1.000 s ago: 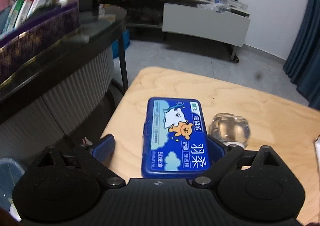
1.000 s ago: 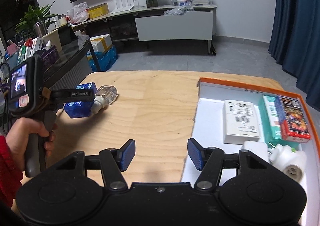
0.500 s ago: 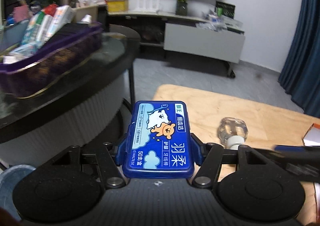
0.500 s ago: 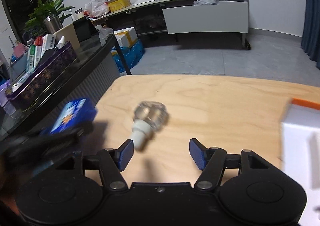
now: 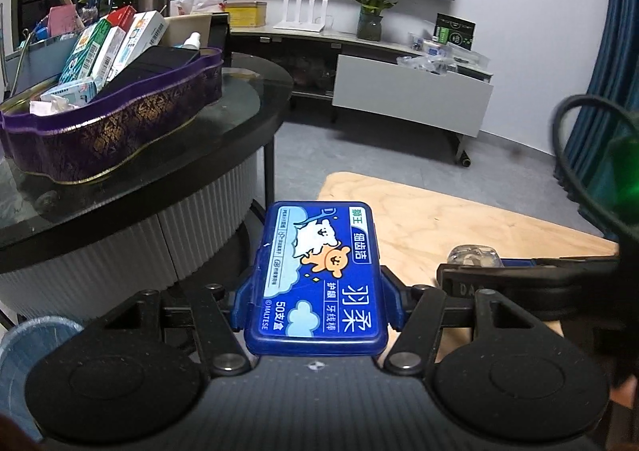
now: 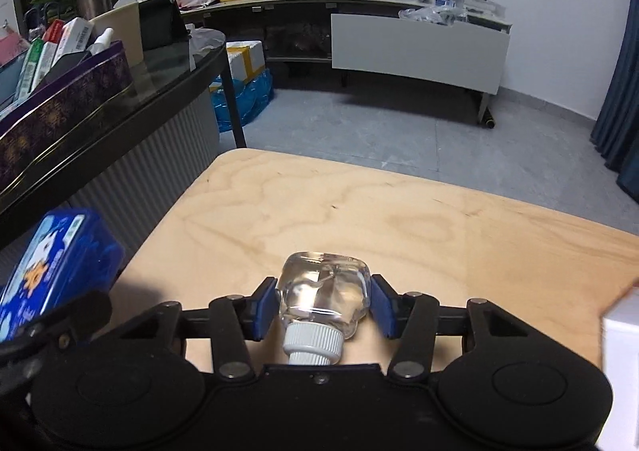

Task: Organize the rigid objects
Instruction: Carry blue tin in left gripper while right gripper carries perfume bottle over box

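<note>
**Both tongs loaded: floss-pick box on the left, clear bottle on the right**

The left gripper is clenched on the blue floss-pick box, which sits flat between its blue pads with the printed lid facing up and its long axis running forward. The box is held clear of the wooden table, out past the table's left edge. It looks like a stiff, light plastic case with smooth sides. The pads bear on its long flanks near the rear half, a sound hold, though the glossy shell could slide if tilted steeply.

The right gripper has just been closing, and its pads now press both sides of the small clear bottle, which lies on its side on the table, white ribbed cap pointing back toward the tongs. The bottle seems rigid and small, with rounded, slick walls. Its widest shoulders, where the pads sit, are the best place to take it; the cap is narrower and ridged. Whether it holds liquid cannot be told.
</note>
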`<state>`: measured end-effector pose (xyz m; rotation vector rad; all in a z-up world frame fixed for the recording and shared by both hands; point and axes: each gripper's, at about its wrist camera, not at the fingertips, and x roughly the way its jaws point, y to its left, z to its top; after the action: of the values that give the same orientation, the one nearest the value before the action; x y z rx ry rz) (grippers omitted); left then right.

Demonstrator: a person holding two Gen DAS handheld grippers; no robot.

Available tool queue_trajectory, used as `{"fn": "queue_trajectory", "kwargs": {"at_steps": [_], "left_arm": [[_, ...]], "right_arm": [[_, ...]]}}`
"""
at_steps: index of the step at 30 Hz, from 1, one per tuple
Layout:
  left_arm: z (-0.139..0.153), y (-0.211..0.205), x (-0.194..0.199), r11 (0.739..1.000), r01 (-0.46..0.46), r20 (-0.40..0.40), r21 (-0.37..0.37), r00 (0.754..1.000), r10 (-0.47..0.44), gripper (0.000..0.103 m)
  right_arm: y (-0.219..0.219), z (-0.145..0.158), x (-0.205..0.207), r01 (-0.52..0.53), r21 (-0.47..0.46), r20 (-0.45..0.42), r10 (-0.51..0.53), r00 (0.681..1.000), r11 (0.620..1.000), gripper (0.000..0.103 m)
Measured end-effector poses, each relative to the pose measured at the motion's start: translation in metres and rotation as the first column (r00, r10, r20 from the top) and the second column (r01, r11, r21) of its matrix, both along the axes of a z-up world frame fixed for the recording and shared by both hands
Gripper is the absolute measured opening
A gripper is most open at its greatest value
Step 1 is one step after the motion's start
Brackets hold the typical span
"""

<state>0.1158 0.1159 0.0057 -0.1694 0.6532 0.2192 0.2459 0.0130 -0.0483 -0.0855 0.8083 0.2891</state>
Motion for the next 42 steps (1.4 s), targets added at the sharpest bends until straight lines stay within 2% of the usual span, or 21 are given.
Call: {"fn": "queue_trajectory", "kwargs": {"at_steps": [10,20,27,32,37,42], "left_arm": [[0.016,-0.039,-0.044,0.998,0.061,0.003,-0.012,0.998,-0.061,0.062],[0.035,-0.099,-0.094,0.985,0.161,0.034,-0.056,0.987,-0.159,0.062],[0.039,-0.159,-0.126,0.951,0.306,0.061,-0.054,0.951,-0.302,0.062],[0.031,-0.196,-0.130,0.917,0.393,0.046,-0.061,0.919,-0.391,0.062],[0.023,-0.218,-0.125,0.895,0.445,0.040,-0.040,0.895,-0.444,0.062],[0.021,-0.232,-0.121,0.886,0.464,0.049,-0.018,0.885,-0.462,0.062]], "right_arm": [[-0.056,0.044,-0.088,0.026,-0.020,0.042,-0.025,0.999,0.999,0.060],[-0.129,0.077,-0.182,0.112,0.019,0.099,-0.114,0.989,0.993,0.060],[-0.199,0.083,-0.252,0.228,0.034,0.138,-0.231,0.963,0.973,0.060],[-0.248,0.081,-0.289,0.317,0.035,0.155,-0.319,0.935,0.948,0.060],[-0.280,0.079,-0.308,0.369,0.066,0.159,-0.375,0.914,0.927,0.060],[-0.297,0.079,-0.313,0.374,0.085,0.169,-0.383,0.908,0.924,0.060]]}}
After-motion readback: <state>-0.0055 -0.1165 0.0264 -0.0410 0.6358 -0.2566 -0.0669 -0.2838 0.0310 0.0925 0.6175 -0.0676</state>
